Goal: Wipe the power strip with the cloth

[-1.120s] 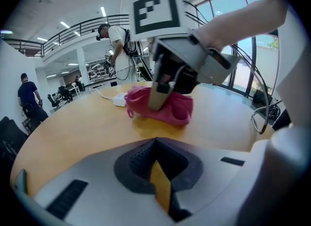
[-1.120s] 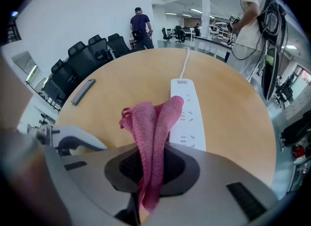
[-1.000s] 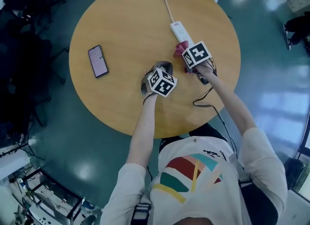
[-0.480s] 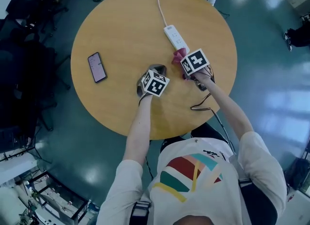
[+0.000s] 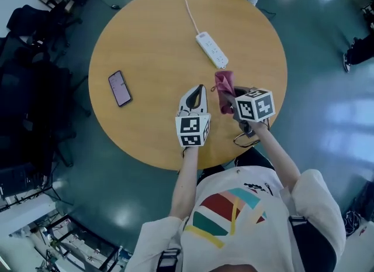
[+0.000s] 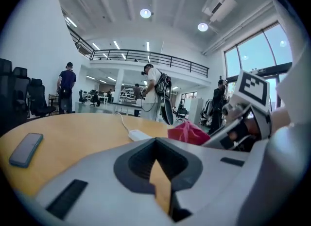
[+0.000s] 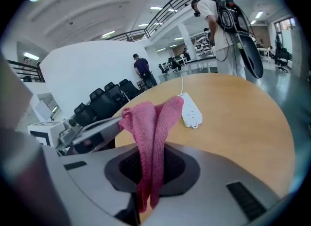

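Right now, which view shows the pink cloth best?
The right gripper view: the pink cloth stands large and centred, pinched in the right gripper. The head view shows it small, off the power strip; the left gripper view catches only a bunched part.

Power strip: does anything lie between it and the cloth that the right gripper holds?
Nothing visible. Only bare table lies between the cloth, clamped in the right gripper, and the power strip. The phone lies well aside.
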